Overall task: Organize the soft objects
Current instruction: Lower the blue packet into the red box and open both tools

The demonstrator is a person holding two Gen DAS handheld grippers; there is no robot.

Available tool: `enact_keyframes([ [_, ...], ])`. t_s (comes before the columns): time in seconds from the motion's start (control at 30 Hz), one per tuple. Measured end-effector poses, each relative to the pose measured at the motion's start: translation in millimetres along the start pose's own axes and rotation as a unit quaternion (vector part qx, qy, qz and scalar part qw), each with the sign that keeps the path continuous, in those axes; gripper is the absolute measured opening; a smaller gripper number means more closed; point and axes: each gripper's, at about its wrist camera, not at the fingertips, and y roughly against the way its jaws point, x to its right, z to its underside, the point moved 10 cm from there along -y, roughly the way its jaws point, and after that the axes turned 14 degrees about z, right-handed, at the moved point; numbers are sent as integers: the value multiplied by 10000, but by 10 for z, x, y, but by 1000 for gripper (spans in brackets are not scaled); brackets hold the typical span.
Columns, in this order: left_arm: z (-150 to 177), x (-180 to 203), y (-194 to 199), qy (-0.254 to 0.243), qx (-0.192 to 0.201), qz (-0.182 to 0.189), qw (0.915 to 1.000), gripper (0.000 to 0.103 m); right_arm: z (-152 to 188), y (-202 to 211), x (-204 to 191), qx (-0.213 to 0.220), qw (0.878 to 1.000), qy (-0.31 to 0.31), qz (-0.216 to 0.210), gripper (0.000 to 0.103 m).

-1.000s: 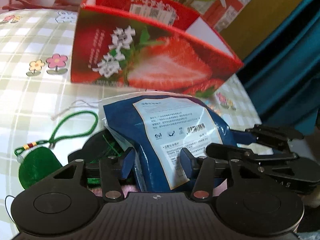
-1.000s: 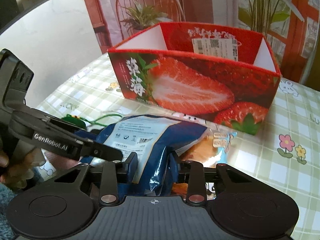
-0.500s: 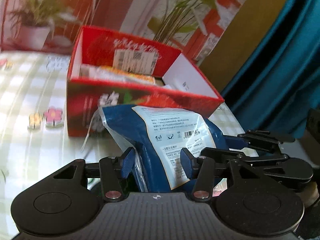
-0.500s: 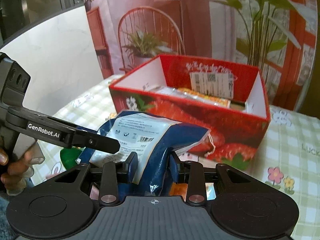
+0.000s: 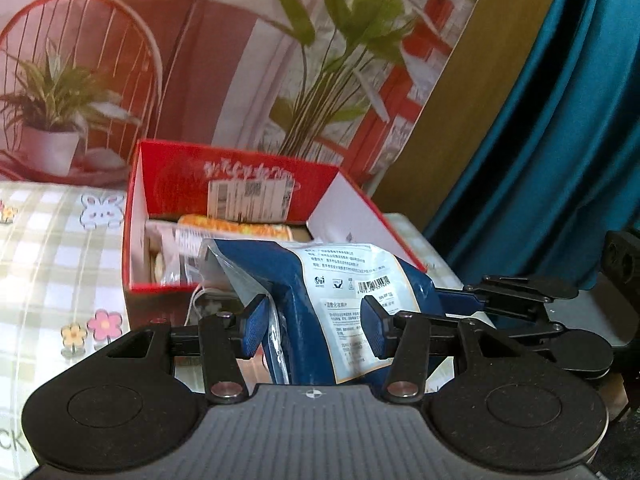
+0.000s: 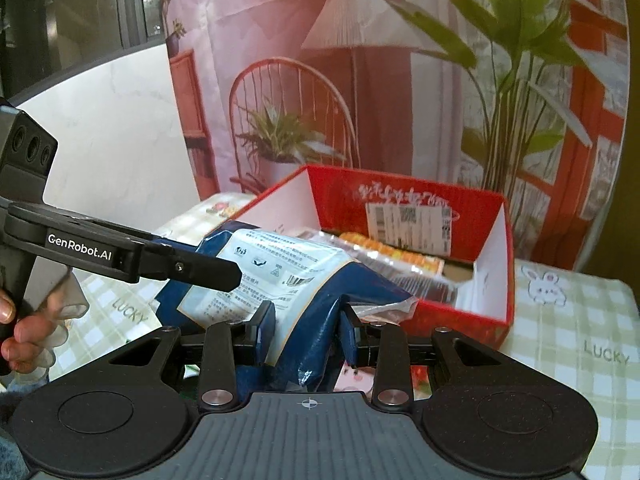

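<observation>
Blue plastic pouch with a white printed label [image 5: 320, 292] is gripped at opposite ends by the left hand-held gripper [image 5: 312, 326] and right hand-held gripper [image 6: 306, 330], above the checked tabletop [image 6: 568, 332] before the open red strawberry-printed cardboard box [image 5: 168, 176].

black left hand-held gripper [image 6: 236, 270] arm: "GenRobot.AI"
green-checked desk [image 6: 580, 328] cloth: "LUCKY", twice
blue plastic bag [image 6: 304, 280] label: barcode, txt unreadable

Right claw [image 6: 307, 326] apparently clamps blue packet [image 6: 280, 276] before red box [image 6: 496, 304].
</observation>
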Motion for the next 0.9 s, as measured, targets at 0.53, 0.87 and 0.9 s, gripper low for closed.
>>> enact_keyframes([
  [0.53, -945, -175, -220, -457, 597, -355, 9965, 52, -874, -273, 222, 741, 9967, 223, 252, 32],
  [0.87, -861, -694, -854, 337, 23, -300, 9990, 51, -1014, -1067, 473, 162, 9968, 417, 658, 32],
  [0.9, -801, -725, -928, 383, -84, -315, 9987, 51, -958, -1132, 495, 61, 9966, 436, 696, 32],
])
